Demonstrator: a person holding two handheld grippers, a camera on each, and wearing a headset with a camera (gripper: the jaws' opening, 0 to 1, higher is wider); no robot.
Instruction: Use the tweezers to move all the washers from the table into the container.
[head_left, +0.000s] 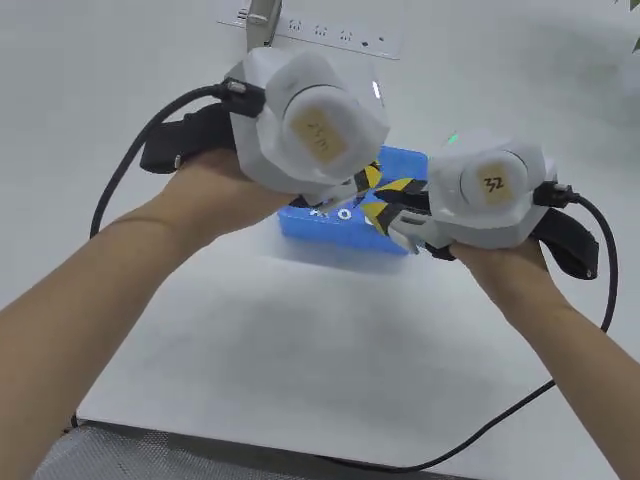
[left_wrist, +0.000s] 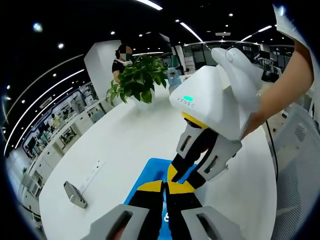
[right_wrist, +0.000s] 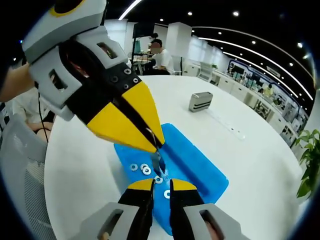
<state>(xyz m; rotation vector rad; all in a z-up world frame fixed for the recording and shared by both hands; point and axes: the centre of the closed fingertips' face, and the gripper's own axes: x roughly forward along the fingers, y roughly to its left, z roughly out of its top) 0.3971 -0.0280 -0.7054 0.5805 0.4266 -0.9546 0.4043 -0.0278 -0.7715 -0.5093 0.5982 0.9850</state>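
Note:
A blue container (head_left: 320, 235) rests on the white table, and several small steel washers (right_wrist: 145, 170) lie on its flat blue surface (right_wrist: 200, 170). My left gripper (right_wrist: 155, 145) reaches in from the upper left, its yellow jaws shut on thin tweezers (right_wrist: 159, 162). The tweezer tips point down at one washer (right_wrist: 158, 179). My right gripper (right_wrist: 161, 186) hovers close over the same spot, jaws narrowly apart with nothing between them. In the head view both grippers meet above the container, left gripper (head_left: 365, 180) and right gripper (head_left: 385, 215), and hide most of it.
A white power strip (head_left: 330, 30) and a grey metal block (right_wrist: 200, 101) sit at the table's far side. The table's front edge (head_left: 250, 440) is near me, and black cables (head_left: 130, 160) trail off both grippers. A potted plant (left_wrist: 135, 82) stands beyond the table.

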